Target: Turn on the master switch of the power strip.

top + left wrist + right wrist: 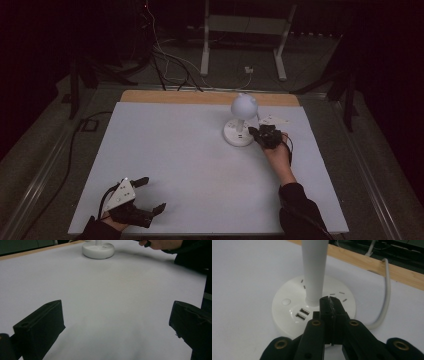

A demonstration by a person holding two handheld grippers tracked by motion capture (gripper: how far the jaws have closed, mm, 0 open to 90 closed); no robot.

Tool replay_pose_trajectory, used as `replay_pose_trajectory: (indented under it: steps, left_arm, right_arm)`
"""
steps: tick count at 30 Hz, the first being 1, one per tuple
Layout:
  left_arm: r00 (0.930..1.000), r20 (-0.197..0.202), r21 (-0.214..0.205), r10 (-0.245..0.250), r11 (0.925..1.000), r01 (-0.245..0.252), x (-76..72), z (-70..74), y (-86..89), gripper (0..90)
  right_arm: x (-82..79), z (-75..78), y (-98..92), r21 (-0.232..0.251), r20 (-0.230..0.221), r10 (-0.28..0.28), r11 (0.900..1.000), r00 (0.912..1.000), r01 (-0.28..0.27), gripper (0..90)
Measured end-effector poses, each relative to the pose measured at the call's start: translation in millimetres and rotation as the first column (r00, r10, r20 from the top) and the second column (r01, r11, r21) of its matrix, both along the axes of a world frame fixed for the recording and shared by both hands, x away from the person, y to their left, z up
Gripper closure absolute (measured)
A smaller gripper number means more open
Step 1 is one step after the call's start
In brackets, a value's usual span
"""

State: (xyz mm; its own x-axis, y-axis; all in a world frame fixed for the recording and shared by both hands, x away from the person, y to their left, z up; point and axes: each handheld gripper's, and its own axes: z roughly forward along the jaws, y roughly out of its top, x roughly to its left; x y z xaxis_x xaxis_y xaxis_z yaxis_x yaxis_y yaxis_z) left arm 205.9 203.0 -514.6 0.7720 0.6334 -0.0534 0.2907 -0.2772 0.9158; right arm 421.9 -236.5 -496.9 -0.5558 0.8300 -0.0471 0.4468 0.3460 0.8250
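- My right gripper has its jaws pressed together with nothing between them, the tips sitting over the lamp base just beside the foot of the stem.
- From above, that gripper is at the right edge of the base, my right hand stretched well forward.
- The desk lamp stands at the far side of the white table cover, its round head above the base; its white cord runs off behind.
- The base carries two USB ports, a round button and slot outlets.
- My guess is I'm at the pressing stage, using closed tips as a poker; the light is dim, so I can't tell whether they touch the base.
- If the button is the target, I need to slide left around the stem, then press straight down.
- My left gripper rests near the front edge, jaws spread wide and empty, well apart from the lamp.
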Motion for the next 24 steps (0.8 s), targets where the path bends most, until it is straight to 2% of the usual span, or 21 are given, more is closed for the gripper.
replay_pose_trajectory:
  steps: [12, 18, 24]
  left_arm:
    - [1.0, -0.001, 0.0, -0.001, 1.0, 0.001, -0.1, -0.2, 0.0, 0.3]
    - [1.0, -0.002, 0.0, -0.002, 1.0, 0.002, 0.2, -0.5, -0.1, 0.3]
    - [1.0, -0.002, 0.001, -0.001, 1.0, 0.001, 0.1, -0.6, -0.1, 0.3]
  right_arm:
    - [3.4, -8.9, 5.2, -0.05, -0.022, -0.013, 0.9987, 0.9997, 0.012, 90.0]
    - [2.8, -11.7, 5.9, -0.081, -0.007, -0.017, 0.9966, 0.9998, 0.017, 90.0]
    - [3.5, -12.2, 8.2, -0.088, -0.004, -0.014, 0.9961, 0.9999, 0.014, 90.0]
